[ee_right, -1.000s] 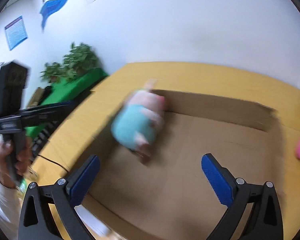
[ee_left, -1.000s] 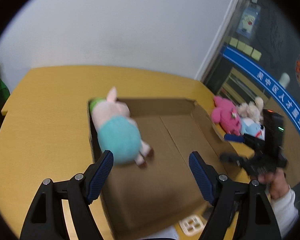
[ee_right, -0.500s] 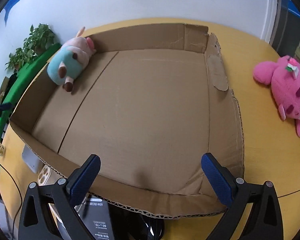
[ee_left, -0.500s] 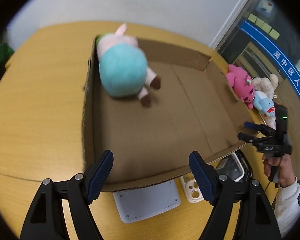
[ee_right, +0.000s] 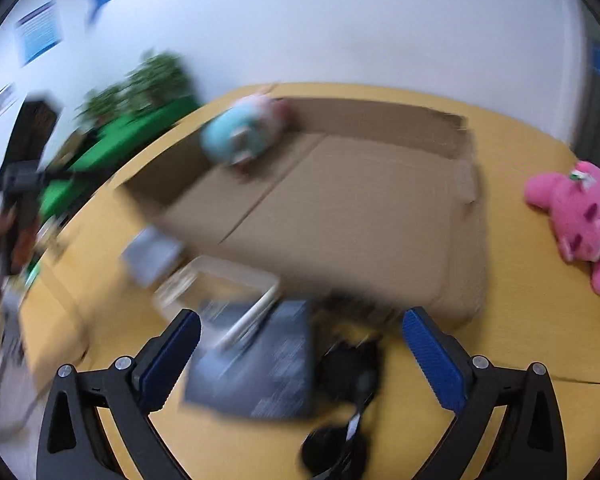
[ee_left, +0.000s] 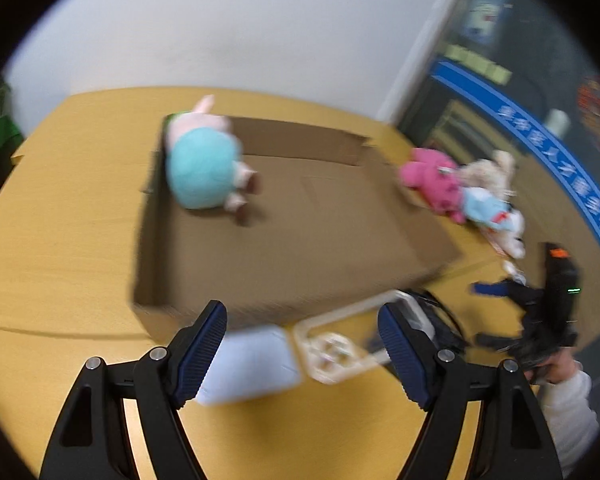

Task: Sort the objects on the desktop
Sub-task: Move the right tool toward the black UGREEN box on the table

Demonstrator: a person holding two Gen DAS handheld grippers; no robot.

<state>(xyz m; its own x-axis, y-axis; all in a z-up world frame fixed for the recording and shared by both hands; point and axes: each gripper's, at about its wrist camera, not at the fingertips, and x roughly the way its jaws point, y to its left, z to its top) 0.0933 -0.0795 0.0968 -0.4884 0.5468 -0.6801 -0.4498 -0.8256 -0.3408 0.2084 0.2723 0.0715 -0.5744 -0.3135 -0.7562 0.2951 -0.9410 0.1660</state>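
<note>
Since I drew both tongs back, the cardboard box (ee_left: 300, 240) sits farther off; my left tongs (ee_left: 302, 354) and right tongs (ee_right: 300, 354) gape empty, pig plush (ee_left: 204, 168) inside its far-left corner.

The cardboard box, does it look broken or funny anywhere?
A little. The cardboard box has a ragged, torn far-right corner, and its right wall is folded down flat instead of standing. The pig plush lies tipped over in the far-left corner. Blur hides finer damage.
</note>
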